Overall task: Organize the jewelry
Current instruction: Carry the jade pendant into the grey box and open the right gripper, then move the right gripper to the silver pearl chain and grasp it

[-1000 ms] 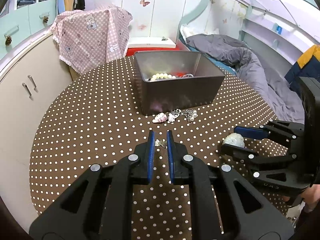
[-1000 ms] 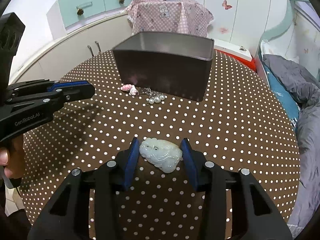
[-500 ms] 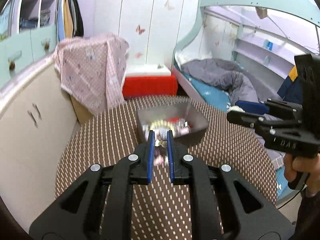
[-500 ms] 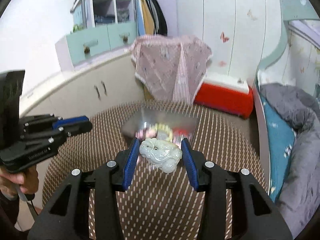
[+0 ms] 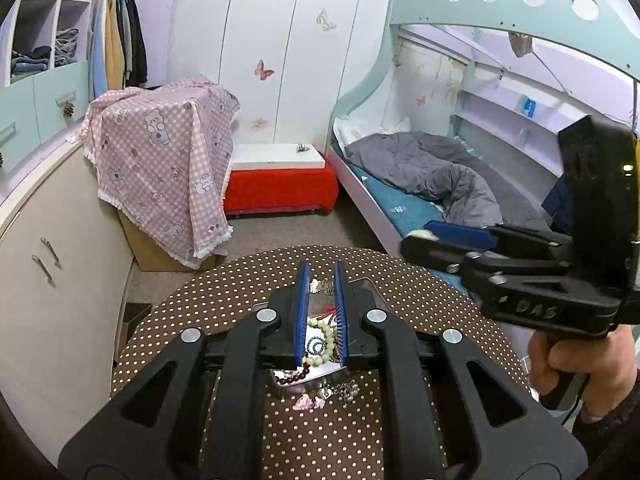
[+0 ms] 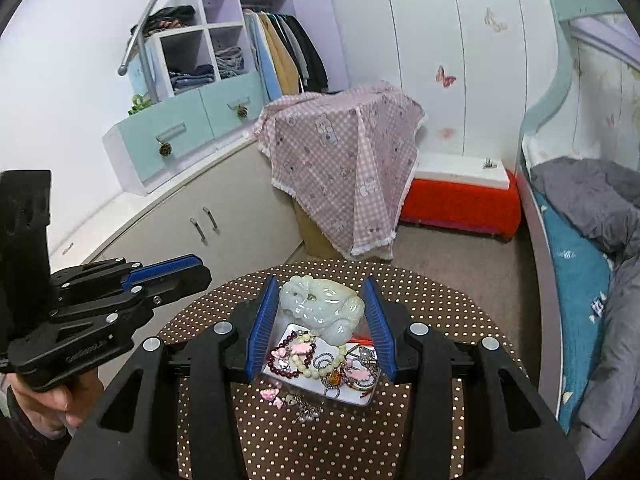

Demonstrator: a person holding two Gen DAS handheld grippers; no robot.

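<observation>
My left gripper (image 5: 321,270) is shut on a small silver charm (image 5: 322,287), held in the air above the metal box (image 5: 320,374). In the box lie bead bracelets and chains (image 6: 320,356). My right gripper (image 6: 321,285) is shut on a pale green jade carving (image 6: 320,306), also high over the box (image 6: 344,398). Each gripper shows in the other's view: the right gripper (image 5: 436,240) at the right, the left gripper (image 6: 176,272) at the left. Several loose pieces (image 6: 290,398) lie on the table just in front of the box.
The round table (image 6: 440,308) has a brown polka-dot cloth. Beyond it are a pink checked cover (image 5: 160,160), a red bench (image 5: 280,188), a bed (image 5: 420,172) on the right and cabinets (image 5: 52,248) on the left. A hand (image 5: 576,364) holds the right gripper.
Both grippers have risen from the tabletop with their pieces and tipped forward. The box, first seen ahead at table level, now lies below the fingers.
</observation>
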